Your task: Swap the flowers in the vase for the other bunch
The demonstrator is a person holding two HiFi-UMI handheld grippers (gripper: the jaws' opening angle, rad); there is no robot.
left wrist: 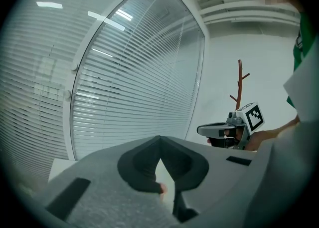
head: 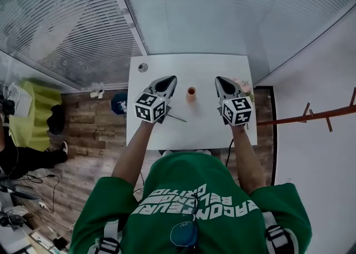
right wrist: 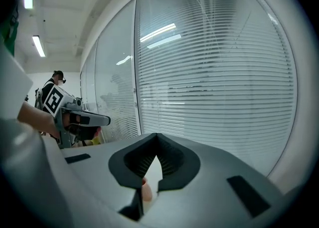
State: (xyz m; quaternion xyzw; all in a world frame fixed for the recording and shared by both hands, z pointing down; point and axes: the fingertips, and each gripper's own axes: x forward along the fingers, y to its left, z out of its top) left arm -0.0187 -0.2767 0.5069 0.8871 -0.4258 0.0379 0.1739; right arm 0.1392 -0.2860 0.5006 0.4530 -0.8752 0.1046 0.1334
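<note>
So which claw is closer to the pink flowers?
The right gripper: the pink flowers lie beside it; the left gripper is beyond the vase.

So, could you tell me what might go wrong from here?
The small orange vase stands between the left tongs and right tongs; a sideways sweep could tip it. The pink flowers lie by the right edge of the white table, so a nudge from the right tongs might push them off. Both tongs are shut and need opening before any grasp.
</note>
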